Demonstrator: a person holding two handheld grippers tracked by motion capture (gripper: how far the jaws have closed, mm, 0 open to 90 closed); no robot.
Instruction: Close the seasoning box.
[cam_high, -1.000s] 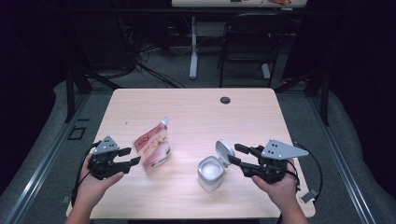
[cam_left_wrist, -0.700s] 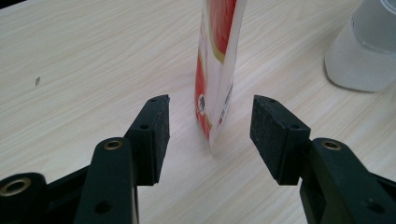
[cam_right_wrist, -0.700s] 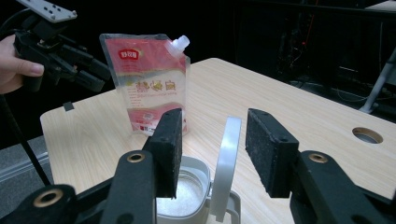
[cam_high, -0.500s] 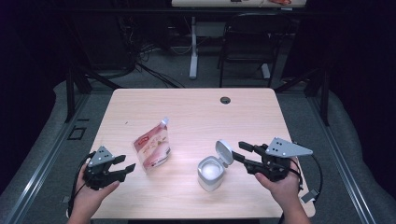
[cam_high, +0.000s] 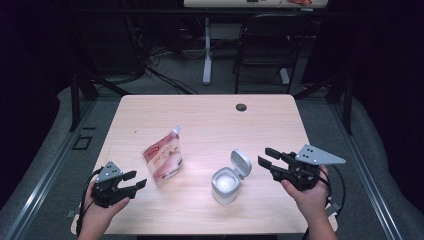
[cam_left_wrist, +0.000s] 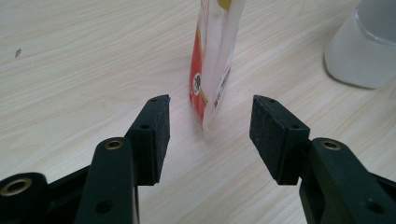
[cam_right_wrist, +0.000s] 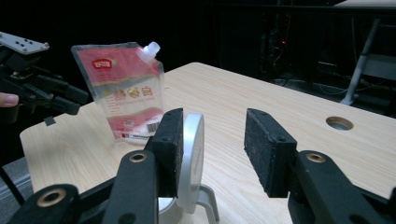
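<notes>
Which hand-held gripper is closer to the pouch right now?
Left. The left hand-held gripper sits just short of the pouch, jaws open toward its edge. The right hand-held gripper is across the table, beside the jar's open lid.

On the pale wooden bench (cam_high: 210, 115), a red-and-white spouted pouch (cam_high: 163, 157) stands beside a white flip-lid jar (cam_high: 227, 182); both black grippers' jaws gape apart.

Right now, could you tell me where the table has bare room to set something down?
The far half of the table, between the pouch and the cable hole, is bare. So is the near strip between the left gripper and the jar. It is crowded between the jar's open lid and the right gripper.
</notes>
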